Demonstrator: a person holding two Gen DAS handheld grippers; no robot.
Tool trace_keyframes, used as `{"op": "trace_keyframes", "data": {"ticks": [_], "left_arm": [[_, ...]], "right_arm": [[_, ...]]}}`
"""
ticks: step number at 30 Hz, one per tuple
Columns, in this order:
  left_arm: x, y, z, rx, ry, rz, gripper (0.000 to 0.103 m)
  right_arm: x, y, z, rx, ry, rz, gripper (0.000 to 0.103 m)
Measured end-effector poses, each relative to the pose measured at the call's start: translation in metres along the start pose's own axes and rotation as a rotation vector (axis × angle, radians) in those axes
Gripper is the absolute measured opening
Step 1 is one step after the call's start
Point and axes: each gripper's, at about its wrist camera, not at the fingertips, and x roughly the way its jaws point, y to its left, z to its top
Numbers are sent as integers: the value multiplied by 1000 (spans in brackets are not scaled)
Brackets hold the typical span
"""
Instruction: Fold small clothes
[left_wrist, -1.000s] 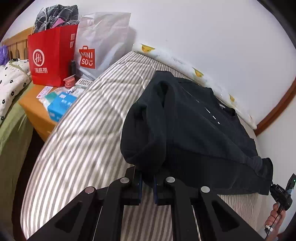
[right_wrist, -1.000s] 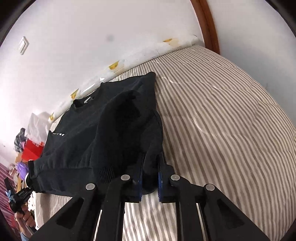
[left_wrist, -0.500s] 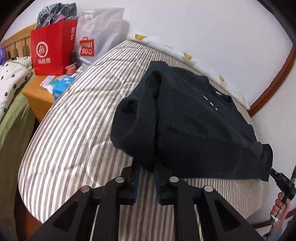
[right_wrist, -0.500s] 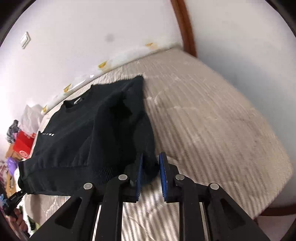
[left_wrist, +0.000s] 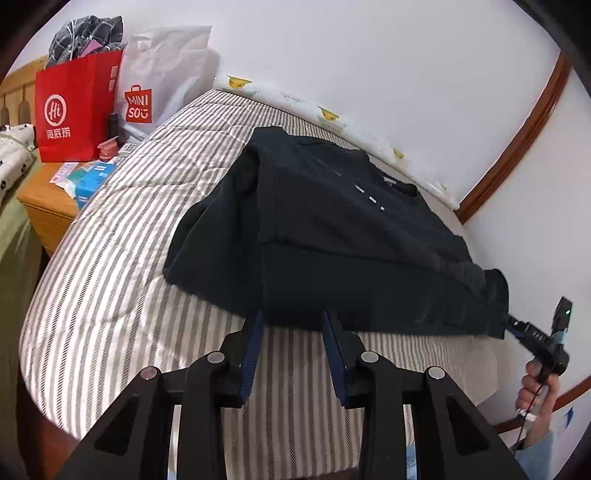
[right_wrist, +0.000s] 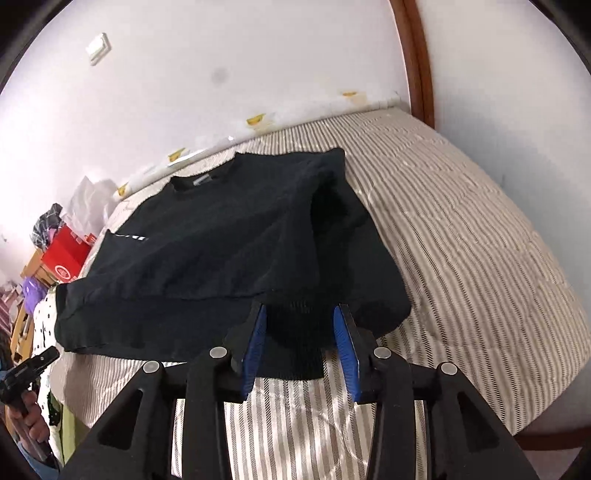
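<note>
A black sweatshirt (left_wrist: 332, 229) lies flat on the striped mattress (left_wrist: 129, 229), neck toward the wall, with both sleeves folded in over the body. My left gripper (left_wrist: 291, 325) is open at the near hem on the left side, holding nothing. My right gripper (right_wrist: 301, 325) is open around the ribbed cuff and hem at the right side; the cloth (right_wrist: 221, 251) lies between the blue pads, which stand apart from it. The right gripper also shows in the left wrist view (left_wrist: 535, 332), at the sweatshirt's right corner.
A wooden nightstand (left_wrist: 40, 210) left of the bed holds a red paper bag (left_wrist: 74, 110), a white Miniso bag (left_wrist: 155, 81) and small boxes. The wall runs behind the bed, with a brown wooden trim (left_wrist: 517, 140). The mattress edge (right_wrist: 535, 413) is near me.
Both grippers were shut on the sweatshirt's cloth; both have opened and let it go. The sweatshirt has settled flat on the mattress, and both grippers have drawn back a little.
</note>
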Motion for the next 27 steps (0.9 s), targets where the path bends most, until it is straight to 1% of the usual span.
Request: {"op": "trace_keyframes", "data": {"ticks": [4, 6, 8, 10, 11, 12, 13, 14, 15, 17, 19, 22, 27], "left_arm": [[15, 1, 11, -20, 19, -10, 34], [23, 1, 16, -27, 31, -10, 34], [31, 1, 20, -27, 47, -4, 34], [38, -2, 25, -21, 59, 2, 30], [38, -4, 27, -21, 55, 2, 24], [37, -6, 30, -18, 52, -8, 14], [35, -10, 34, -4, 48, -22, 12], [31, -15, 40, 18, 27, -21, 12], [26, -19, 44, 37, 4, -21, 11], [19, -28, 56, 64, -36, -31, 11], [18, -33, 68, 64, -55, -38, 11], [22, -37, 88, 64, -80, -33, 11], [49, -41, 123, 31, -74, -43, 11]], "right_arm": [[15, 1, 1, 17, 23, 23, 38], [20, 4, 1, 16, 31, 19, 40], [24, 7, 3, 4, 35, 12, 40], [26, 11, 6, -4, 40, 15, 35], [27, 13, 8, -10, 43, 18, 27], [26, 16, 11, -22, 40, 14, 17], [24, 19, 14, -36, 37, 37, 11], [21, 21, 18, -41, 27, 50, 10], [16, 24, 23, -46, 5, 57, 10], [9, 26, 34, -34, -23, 98, 10], [6, 26, 48, 3, -46, 141, 10], [8, 27, 68, 31, -76, 147, 10], [23, 22, 97, 105, -90, 177, 10]]}}
